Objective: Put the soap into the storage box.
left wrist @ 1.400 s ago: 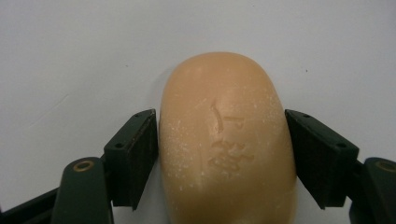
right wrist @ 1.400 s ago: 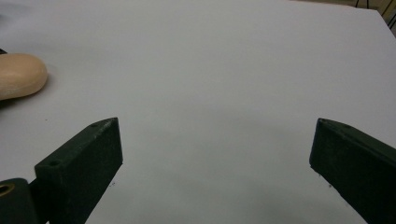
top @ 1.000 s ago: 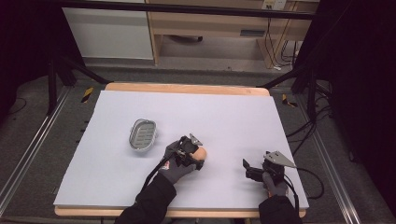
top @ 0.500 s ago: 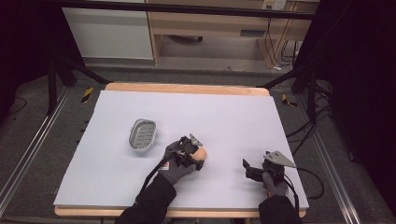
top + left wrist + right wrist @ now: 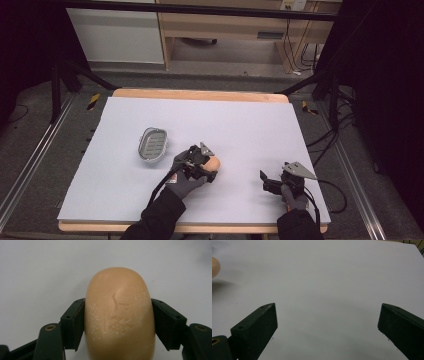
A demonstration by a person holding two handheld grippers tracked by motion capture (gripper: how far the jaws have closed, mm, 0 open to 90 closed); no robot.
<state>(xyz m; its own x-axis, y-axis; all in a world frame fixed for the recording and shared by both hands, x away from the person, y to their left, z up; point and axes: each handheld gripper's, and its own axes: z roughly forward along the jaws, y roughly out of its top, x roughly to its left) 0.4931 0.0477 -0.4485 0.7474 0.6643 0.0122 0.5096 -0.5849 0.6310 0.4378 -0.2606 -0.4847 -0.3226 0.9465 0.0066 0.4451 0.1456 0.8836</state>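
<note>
The left gripper (image 5: 117,325) squeezes the smooth tan soap bar (image 5: 119,315) by its two long sides near the bench's front edge, where it looks hard and maybe slippery, while the right gripper (image 5: 327,325) waits wide open.

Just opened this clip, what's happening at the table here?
A person works at a white-covered table with a two-jaw gripper in each hand. The left gripper is shut on a tan, rounded bar of soap with characters stamped into it, one jaw pressed against each side of the bar. A grey oval soap dish sits apart from it, farther back on the table and to the person's left, with nothing in it. The right gripper is open over bare table surface.
</note>
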